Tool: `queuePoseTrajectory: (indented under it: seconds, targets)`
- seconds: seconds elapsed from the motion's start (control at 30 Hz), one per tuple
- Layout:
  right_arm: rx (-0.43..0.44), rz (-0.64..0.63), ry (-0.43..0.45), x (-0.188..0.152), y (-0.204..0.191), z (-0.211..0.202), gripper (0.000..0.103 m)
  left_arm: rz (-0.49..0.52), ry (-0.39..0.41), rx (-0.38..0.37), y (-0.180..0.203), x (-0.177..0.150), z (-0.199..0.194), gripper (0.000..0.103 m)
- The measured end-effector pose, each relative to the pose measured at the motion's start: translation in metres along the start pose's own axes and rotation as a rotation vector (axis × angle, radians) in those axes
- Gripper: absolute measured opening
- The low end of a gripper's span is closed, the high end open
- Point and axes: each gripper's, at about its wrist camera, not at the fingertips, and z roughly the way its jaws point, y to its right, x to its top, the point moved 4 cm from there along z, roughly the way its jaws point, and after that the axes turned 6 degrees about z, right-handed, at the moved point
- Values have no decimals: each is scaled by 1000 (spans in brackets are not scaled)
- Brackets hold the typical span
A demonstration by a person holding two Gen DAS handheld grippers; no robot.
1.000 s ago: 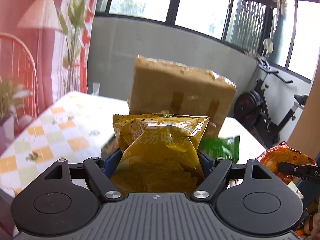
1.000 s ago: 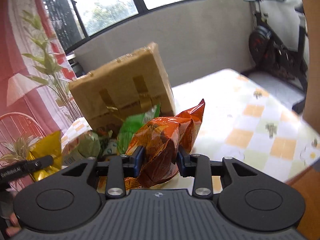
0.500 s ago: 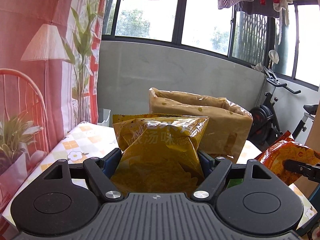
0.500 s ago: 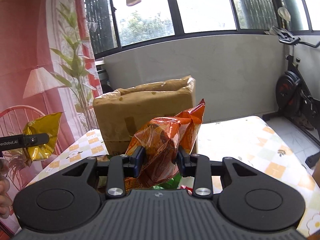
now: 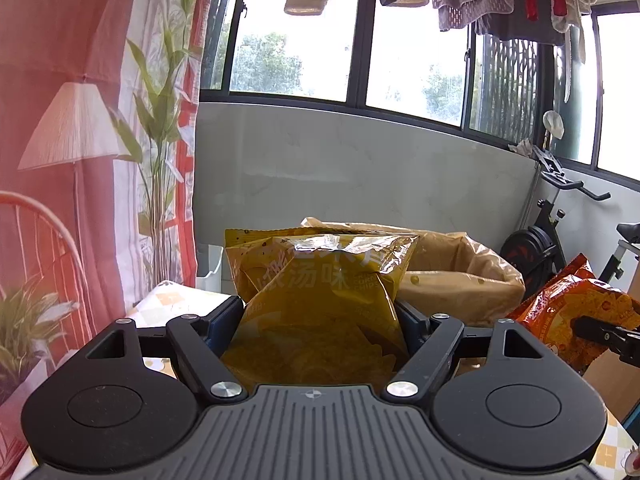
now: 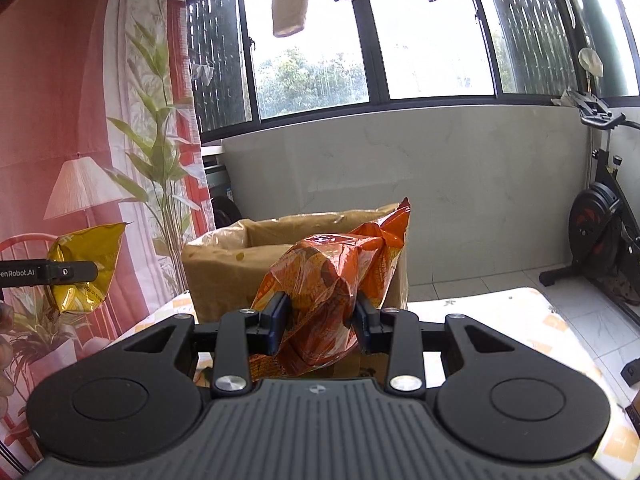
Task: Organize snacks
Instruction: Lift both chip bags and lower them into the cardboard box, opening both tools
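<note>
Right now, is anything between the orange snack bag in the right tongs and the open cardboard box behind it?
Nothing shows there. In the right wrist view the orange snack bag overlaps the cardboard box directly, with no other item between.

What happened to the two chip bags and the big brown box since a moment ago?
Both grippers rose with their bags: the cardboard box now sits lower in both views, showing its open top, and more window shows. The left gripper still holds the yellow chip bag; the right gripper still holds the orange chip bag. Nothing was let go.
</note>
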Motion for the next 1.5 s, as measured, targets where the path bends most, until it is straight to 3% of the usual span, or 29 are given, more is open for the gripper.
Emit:
queuePoseTrajectory:
  seconds: [0.63,1.03,1.13,1.2,1.37,1.5]
  targets:
    - [78,-34,77,83,13,91,36,54,10,-62,32,81,106,81]
    - [55,-8,-39,83,17,177,38,75,-119,-59,39,87,201,83]
    - [24,18,-80,77,22,186,43,63,-136,-57,36,83,215,93]
    - [16,41,-99,75,27,188,55,59,-147,-49,33,81,219,94]
    - [12,37,-98,76,28,174,59,65,-143,-68,28,82,211,94]
    - [43,56,-76,78,28,156,78,71,-124,-87,18,87,187,94]
